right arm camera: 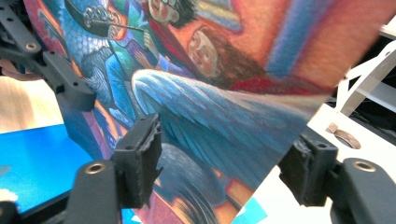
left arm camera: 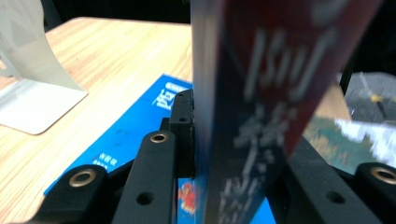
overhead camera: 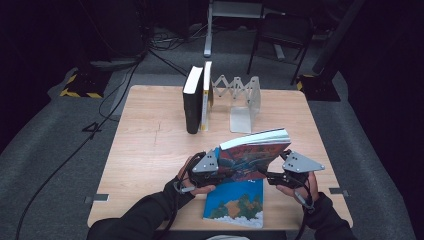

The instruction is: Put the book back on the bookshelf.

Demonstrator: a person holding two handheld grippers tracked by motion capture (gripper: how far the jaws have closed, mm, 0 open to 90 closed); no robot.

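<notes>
Holding a picture-cover book (overhead camera: 252,155) tilted above the surface (overhead camera: 150,150), over a blue book (overhead camera: 235,202) lying flat. Left hand-held gripper (left arm camera: 224,154) is clamped on its spine edge; right hand-held gripper (right arm camera: 224,163) stands with jaws apart, the cover between them, not pressed. Black book (overhead camera: 192,102) and bookend (overhead camera: 247,102) wait behind. Judgement: re-grip right before standing it upright, keeping the left clamp firm.
</notes>
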